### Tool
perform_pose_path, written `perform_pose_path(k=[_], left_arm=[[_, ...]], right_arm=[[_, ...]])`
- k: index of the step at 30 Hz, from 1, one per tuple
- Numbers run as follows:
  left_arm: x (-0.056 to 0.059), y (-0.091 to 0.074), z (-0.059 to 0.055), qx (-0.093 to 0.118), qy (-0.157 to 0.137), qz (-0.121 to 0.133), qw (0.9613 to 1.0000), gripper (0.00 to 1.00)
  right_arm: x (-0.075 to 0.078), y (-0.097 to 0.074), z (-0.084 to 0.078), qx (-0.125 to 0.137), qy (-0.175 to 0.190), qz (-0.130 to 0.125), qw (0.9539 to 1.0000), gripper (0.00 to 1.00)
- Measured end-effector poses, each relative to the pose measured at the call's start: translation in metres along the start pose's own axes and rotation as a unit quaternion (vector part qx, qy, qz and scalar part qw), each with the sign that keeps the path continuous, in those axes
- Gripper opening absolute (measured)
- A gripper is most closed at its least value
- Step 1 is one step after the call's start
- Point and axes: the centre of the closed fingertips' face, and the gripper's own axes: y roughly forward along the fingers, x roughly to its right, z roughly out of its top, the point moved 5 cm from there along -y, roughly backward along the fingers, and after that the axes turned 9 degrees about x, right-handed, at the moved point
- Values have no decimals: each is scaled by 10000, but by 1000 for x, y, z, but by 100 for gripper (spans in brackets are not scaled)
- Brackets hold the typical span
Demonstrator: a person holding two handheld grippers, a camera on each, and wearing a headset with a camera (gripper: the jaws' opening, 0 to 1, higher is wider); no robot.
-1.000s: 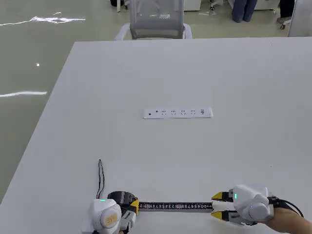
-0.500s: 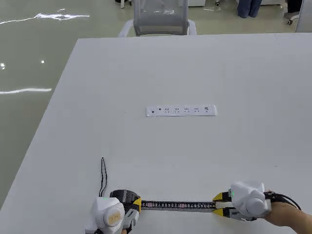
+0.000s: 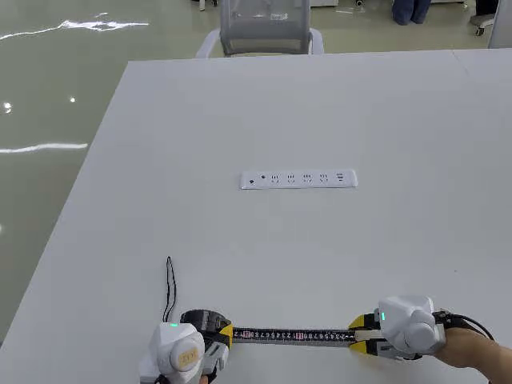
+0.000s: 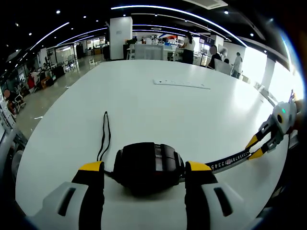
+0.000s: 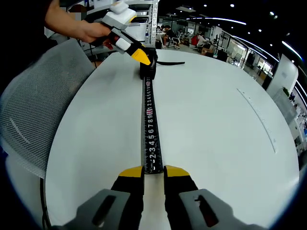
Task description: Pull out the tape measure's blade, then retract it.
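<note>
**Head view.** The tape measure case [image 3: 204, 323] lay on the white table [image 3: 280, 112] at the lower left of the frame. The left gripper [image 3: 211, 331] was clamped on it. The blade [image 3: 292, 334] ran flat along the table to the right, as far as the right gripper [image 3: 357, 336] at the lower right. A thin cord [image 3: 167, 288] trailed up-frame from the case. A power strip [image 3: 298, 178] lay at mid-frame, well apart from the work.

**Left gripper view.** The yellow fingers [image 4: 91, 167] of the left gripper pressed on the two sides of the black case at lower centre. The blade left the case toward the right edge of the frame.

**Right gripper view.** The fingertips [image 5: 130, 172] of the right gripper pinched the blade's free end at lower centre. The printed scale ran straight up the frame to the case.

**Procedure, as judged.** The step in hand appeared to be the pull-out, partly done.
- The draw should have followed the blade's own line, low over the table, so that the blade neither twisted nor buckled.
- The left clamp needed to hold the case firm on the table.
- For retraction, the pinch should have been walked back toward the case, not let go, lest the blade snap home.
</note>
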Motion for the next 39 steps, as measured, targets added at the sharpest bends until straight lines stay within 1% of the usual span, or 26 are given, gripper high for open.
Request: perform_pose_path(k=[7, 9, 11, 14, 17, 20, 24, 28, 30, 33, 39], left_arm=[[2, 2, 0, -1, -58, 54, 10000, 65], [2, 3, 0, 4, -54, 70, 10000, 65], [3, 5, -1, -45, -75, 86, 9999, 65], [3, 6, -2, -38, -103, 146, 9998, 64], [5, 8, -2, -19, -109, 186, 9998, 63], [8, 9, -3, -17, -69, 248, 9997, 62], [7, 11, -4, -18, -53, 313, 9995, 62], [9, 11, -4, -49, 39, 377, 9993, 62], [9, 10, -4, -72, 156, 406, 9990, 62], [9, 11, -4, -84, 188, 443, 9988, 61], [8, 10, -5, -103, 187, 405, 9990, 59]], right_arm=[[0, -1, 3, -34, -26, 23, 10000, 13], [1, 1, -1, -36, -4, 18, 10000, 13], [0, 0, 1, -37, 1, 19, 10000, 13], [1, 0, 0, -39, -1, 17, 10000, 13], [1, 0, 0, -41, -3, 13, 10000, 13], [1, 0, 1, -41, -1, 10, 10000, 13], [0, 0, 1, -30, -8, 7, 10000, 13], [0, -1, 1, -22, -4, 0, 10000, 13], [0, -1, 1, -22, -7, -6, 10000, 13], [-1, -1, 0, -24, -7, -17, 10000, 13], [-1, -2, 2, -52, -46, -45, 10000, 13]])
